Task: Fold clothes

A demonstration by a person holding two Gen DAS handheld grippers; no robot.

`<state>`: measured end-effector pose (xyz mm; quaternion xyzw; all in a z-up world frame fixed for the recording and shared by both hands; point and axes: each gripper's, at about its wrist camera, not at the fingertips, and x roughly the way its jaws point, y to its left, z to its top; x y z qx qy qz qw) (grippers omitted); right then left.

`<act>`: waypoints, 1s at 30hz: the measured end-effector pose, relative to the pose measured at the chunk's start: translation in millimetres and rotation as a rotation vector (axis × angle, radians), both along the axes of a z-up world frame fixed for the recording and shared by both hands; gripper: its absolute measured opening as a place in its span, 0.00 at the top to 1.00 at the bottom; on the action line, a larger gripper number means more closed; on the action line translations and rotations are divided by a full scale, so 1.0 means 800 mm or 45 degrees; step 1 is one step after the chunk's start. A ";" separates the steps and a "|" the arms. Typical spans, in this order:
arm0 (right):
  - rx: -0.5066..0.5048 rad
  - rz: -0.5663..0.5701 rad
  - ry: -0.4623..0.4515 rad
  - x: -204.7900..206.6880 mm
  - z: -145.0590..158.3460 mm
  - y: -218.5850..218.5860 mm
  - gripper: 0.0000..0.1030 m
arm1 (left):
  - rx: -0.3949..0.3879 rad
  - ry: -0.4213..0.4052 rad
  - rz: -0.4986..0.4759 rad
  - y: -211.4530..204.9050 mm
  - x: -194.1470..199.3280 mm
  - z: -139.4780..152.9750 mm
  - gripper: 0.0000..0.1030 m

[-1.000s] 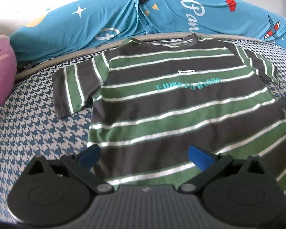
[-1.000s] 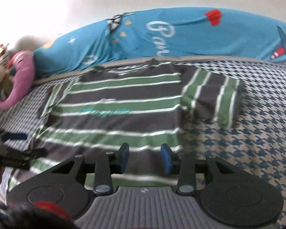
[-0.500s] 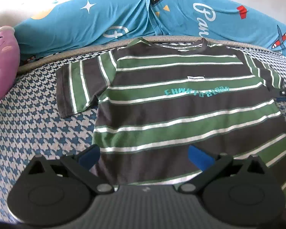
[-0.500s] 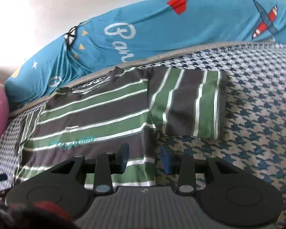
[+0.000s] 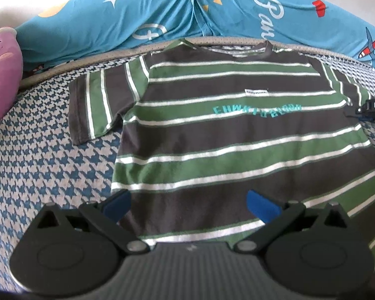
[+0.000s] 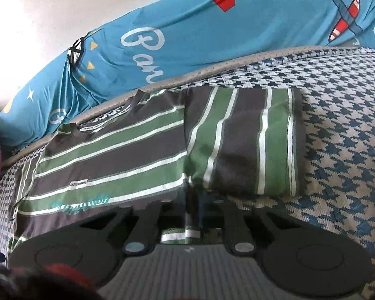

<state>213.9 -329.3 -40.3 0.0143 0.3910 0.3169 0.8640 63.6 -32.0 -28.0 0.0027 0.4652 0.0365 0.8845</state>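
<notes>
A dark grey T-shirt with green and white stripes [image 5: 225, 130] lies flat, front up, on the houndstooth bed cover [image 5: 37, 162], collar toward the far side. My left gripper [image 5: 188, 200] hovers open over the shirt's lower hem with nothing between its blue pads. In the right wrist view the shirt [image 6: 112, 165] fills the left side, and its right sleeve [image 6: 245, 145] is spread out ahead. My right gripper [image 6: 195, 207] is shut on the shirt's side edge just below that sleeve's armpit. It also shows as a black shape, the right gripper [image 5: 372, 110], at the shirt's right edge.
A long blue printed pillow [image 5: 112, 20] lies along the far edge against the wall, seen again as the blue pillow [image 6: 212, 25]. A pink plush toy [image 5: 0, 75] sits at the far left. Bare houndstooth cover [image 6: 337, 150] extends to the right of the sleeve.
My right gripper moved forward from the hem to the right armpit and went from open to shut on the shirt's edge. The left gripper stayed open over the hem.
</notes>
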 end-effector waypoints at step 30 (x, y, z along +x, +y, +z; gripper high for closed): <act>-0.076 -0.007 0.157 -0.053 0.020 -0.074 0.74 | 0.031 0.009 -0.077 -0.008 -0.009 -0.025 0.00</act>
